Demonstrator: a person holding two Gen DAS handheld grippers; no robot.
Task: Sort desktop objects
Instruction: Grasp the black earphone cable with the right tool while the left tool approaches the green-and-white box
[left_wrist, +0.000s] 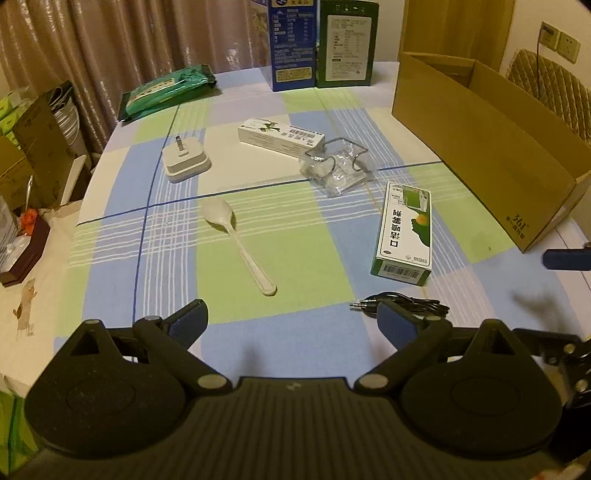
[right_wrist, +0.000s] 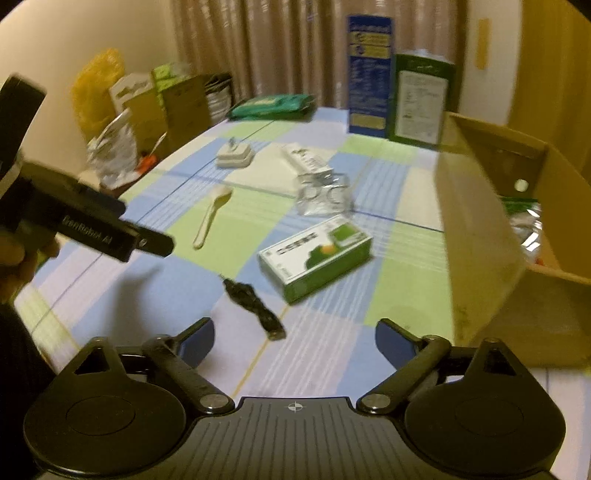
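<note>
Ample bare tablecloth (left_wrist: 295, 350) before both hand-held grippers (left_wrist: 291, 325)

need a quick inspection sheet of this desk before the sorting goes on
surface: table under a blue, green and white check cloth.
job's things: white spoon, green medicine box, white tube box, white charger, crumpled clear packaging, all lying loose and apart from the grippers.
clutter: green packet and two tall cartons at the far edge.
grippers: left gripper open, empty; right gripper open, empty.
cables: black audio cable, bundled, near the green medicine box.
surroundings: open cardboard box on the right, with some items already inside; curtain behind.
</note>
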